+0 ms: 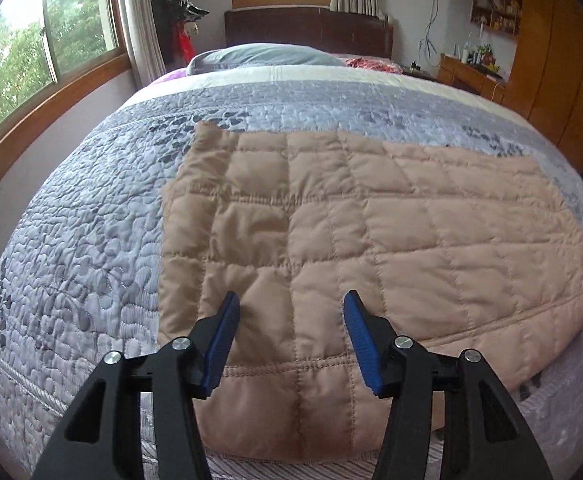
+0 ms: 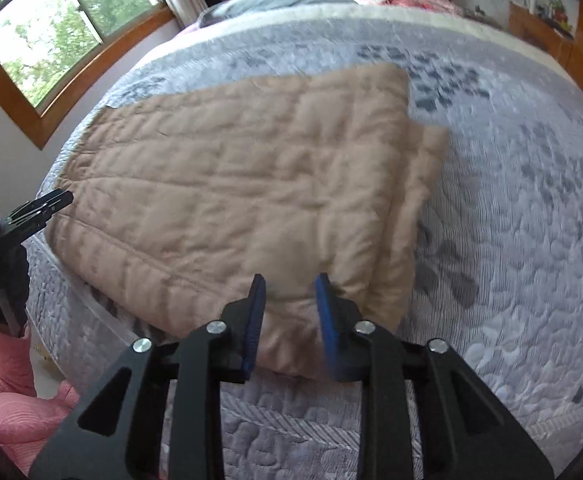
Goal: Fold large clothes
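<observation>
A tan quilted garment (image 1: 371, 232) lies folded into a flat rectangle on the grey patterned bedspread (image 1: 83, 248), close to the bed's near edge. My left gripper (image 1: 291, 300) hovers over its near left part, open, blue pads wide apart with nothing between them. In the right wrist view the garment (image 2: 231, 184) shows stacked layers along its right edge. My right gripper (image 2: 290, 280) hangs over the near right corner with a narrow gap between the jaws, and no cloth is pinched. The left gripper (image 2: 61, 198) appears at that view's left edge, held by a black-gloved hand (image 2: 3, 280).
A blue-grey pillow (image 1: 267, 56) and dark headboard (image 1: 307, 28) are at the far end of the bed. Windows (image 1: 51, 52) line the left wall. A wooden wardrobe (image 1: 551, 60) and a cluttered desk (image 1: 471, 68) stand on the right. A pink sleeve (image 2: 7, 360) shows at the lower left.
</observation>
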A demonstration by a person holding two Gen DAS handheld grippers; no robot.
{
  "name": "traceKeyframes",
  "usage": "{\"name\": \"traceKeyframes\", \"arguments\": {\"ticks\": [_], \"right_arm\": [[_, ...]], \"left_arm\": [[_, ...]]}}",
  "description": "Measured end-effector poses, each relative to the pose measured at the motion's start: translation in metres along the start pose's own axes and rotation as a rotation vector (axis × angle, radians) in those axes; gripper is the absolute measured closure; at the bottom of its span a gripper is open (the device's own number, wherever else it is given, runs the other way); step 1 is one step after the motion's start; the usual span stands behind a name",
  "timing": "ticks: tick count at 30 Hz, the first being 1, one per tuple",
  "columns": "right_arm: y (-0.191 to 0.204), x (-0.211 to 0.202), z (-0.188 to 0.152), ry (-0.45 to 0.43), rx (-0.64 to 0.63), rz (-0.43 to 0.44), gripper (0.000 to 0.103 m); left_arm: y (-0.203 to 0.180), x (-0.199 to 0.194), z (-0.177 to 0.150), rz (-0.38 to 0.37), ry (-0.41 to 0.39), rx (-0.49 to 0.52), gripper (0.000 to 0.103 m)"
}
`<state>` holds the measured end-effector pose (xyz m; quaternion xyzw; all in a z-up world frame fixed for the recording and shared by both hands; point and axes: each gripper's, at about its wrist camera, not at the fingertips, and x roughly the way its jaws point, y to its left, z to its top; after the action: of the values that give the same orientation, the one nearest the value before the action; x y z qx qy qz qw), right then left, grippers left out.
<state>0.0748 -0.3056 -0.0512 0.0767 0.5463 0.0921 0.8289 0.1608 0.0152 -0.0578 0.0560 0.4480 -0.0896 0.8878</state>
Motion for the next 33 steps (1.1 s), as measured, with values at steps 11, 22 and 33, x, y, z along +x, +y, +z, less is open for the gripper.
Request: {"name": "traceKeyframes", "arguments": {"ticks": [11,22,33], "right_arm": [[-0.019,0.022,-0.021,-0.023,0.054,0.061,0.083],[-0.016,0.025,-0.017,-0.016,0.063,0.052,0.083],[-0.003,0.014,-0.009,-0.005,0.042,0.007,0.078]], "left_arm": [[-0.005,0.006,-0.01,0.012,0.006,0.01,0.046],[-0.003,0.01,-0.011,0.013,0.004,0.005,0.045],[-0.004,0.004,-0.011,0.027,0.001,-0.007,0.045]]}}
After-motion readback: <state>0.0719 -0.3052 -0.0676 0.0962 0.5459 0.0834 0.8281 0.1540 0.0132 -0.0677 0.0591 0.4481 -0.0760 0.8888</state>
